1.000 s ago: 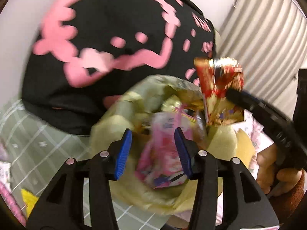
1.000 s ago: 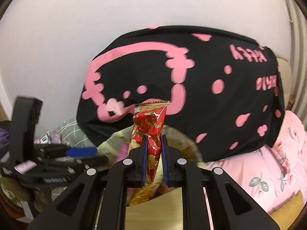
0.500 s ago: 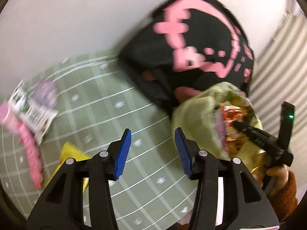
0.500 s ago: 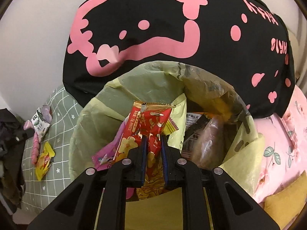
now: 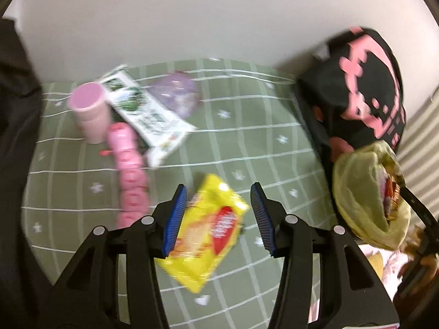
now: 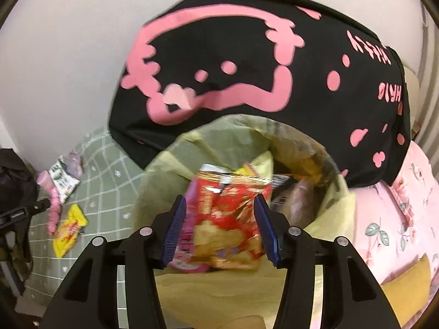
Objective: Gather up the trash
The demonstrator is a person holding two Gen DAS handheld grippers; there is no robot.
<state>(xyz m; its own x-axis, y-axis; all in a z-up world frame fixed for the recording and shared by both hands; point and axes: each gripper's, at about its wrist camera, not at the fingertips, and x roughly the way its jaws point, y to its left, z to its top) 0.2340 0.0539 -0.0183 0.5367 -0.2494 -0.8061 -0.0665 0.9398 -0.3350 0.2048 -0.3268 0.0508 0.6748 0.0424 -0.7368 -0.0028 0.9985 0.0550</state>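
A yellow snack packet (image 5: pixel 211 230) lies on the green checked bedsheet (image 5: pixel 247 137). My left gripper (image 5: pixel 218 192) hovers open just above it, one blue pad on each side, neither pressing. In the right wrist view my right gripper (image 6: pixel 219 200) hangs over the mouth of the yellow-green trash bag (image 6: pixel 164 170). Its jaws are opening. The red snack packet (image 6: pixel 227 219) sits loose between the pads, blurred, above other wrappers in the bag. The same bag (image 5: pixel 359 197) shows at the right of the left wrist view, and the yellow packet (image 6: pixel 70 227) at the left of the right wrist view.
A pink cup (image 5: pixel 89 109), a white-and-green packet (image 5: pixel 145 115), a purple wrapper (image 5: pixel 178 96) and a pink ringed strip (image 5: pixel 131 175) lie beyond the yellow packet. A black pillow with pink print (image 6: pixel 260 68) leans behind the bag. Pink floral bedding (image 6: pixel 411 205) lies to its right.
My left gripper swung away from the bag, leftward over the sheet, to the yellow packet. My right gripper sank toward the bag's mouth, then spread its jaws and released the red packet.
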